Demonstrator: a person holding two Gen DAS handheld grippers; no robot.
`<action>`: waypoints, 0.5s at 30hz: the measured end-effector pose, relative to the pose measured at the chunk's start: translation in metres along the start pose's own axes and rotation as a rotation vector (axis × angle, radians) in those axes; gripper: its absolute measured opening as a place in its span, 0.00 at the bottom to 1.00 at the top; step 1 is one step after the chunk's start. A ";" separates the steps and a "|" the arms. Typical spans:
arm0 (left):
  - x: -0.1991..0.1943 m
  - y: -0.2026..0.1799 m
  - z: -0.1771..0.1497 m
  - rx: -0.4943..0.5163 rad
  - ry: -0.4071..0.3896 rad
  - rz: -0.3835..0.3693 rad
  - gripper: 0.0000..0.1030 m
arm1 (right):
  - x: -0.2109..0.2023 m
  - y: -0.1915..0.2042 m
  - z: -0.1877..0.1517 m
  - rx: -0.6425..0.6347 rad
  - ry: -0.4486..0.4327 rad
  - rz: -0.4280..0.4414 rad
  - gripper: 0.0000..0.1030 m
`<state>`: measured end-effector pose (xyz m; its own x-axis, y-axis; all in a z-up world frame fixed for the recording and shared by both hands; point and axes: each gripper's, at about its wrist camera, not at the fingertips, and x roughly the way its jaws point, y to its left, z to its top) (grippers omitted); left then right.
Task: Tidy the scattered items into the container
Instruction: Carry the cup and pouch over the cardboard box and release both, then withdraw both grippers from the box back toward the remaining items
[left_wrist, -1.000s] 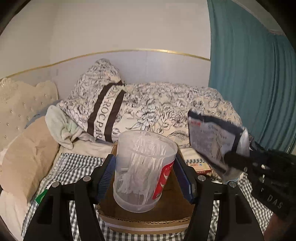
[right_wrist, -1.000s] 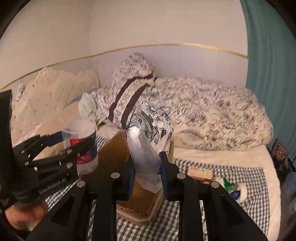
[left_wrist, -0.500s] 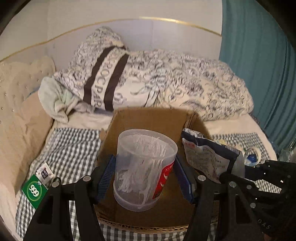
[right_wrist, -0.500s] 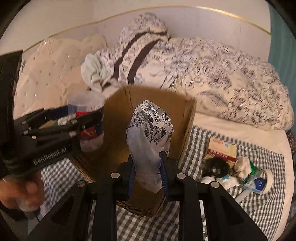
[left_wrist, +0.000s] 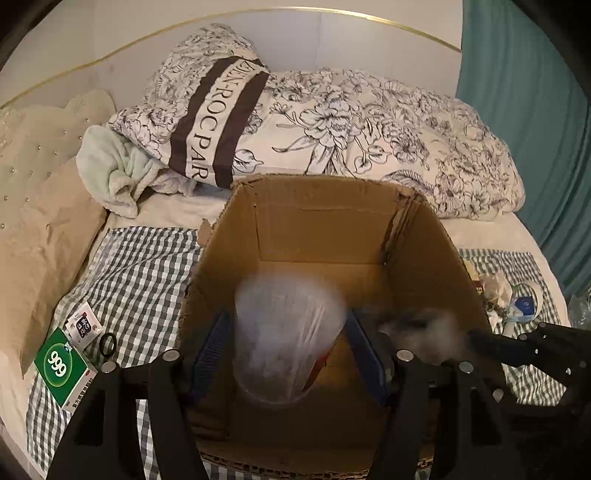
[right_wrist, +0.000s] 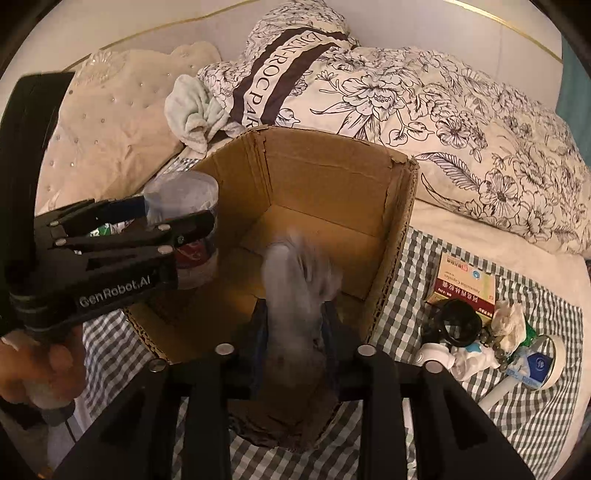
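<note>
An open cardboard box (left_wrist: 332, 218) (right_wrist: 325, 177) stands on the checked cloth on the bed. My left gripper (left_wrist: 290, 345) is shut on a clear plastic tub (left_wrist: 290, 332) with a red label and holds it over the box's near left part; the tub also shows in the right wrist view (right_wrist: 181, 199). My right gripper (right_wrist: 295, 325) is shut on a floral-printed foil pouch (right_wrist: 295, 291), blurred by motion, held inside the box mouth. The pouch shows as a blur in the left wrist view (left_wrist: 421, 332).
Left of the box lie a green 999 medicine box (left_wrist: 61, 363), a small white packet (left_wrist: 83, 325) and a black ring (left_wrist: 107, 343). Right of it lie a red-and-cream medicine box (right_wrist: 465, 284), a black round object (right_wrist: 454, 325), tissues (right_wrist: 511, 321) and a tape roll (right_wrist: 543, 362). A floral duvet (left_wrist: 369, 122) lies behind.
Both grippers have tilted down and moved lower toward the box. The tub and the pouch now sit in the box mouth and are blurred by motion.
</note>
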<state>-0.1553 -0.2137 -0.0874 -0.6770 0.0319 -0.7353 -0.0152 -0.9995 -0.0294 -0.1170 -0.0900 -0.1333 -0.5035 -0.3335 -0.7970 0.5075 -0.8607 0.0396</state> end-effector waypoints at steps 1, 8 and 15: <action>-0.003 0.000 0.001 -0.003 -0.006 -0.001 0.69 | -0.002 0.001 0.000 -0.004 -0.007 -0.001 0.47; -0.029 -0.006 0.008 -0.007 -0.062 -0.008 0.70 | -0.025 0.000 0.003 0.007 -0.086 -0.018 0.58; -0.057 -0.014 0.012 -0.014 -0.108 -0.015 0.75 | -0.054 -0.006 0.001 0.026 -0.140 -0.044 0.58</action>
<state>-0.1250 -0.2015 -0.0374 -0.7521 0.0446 -0.6575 -0.0159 -0.9986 -0.0496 -0.0938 -0.0677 -0.0901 -0.6181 -0.3443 -0.7066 0.4654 -0.8848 0.0240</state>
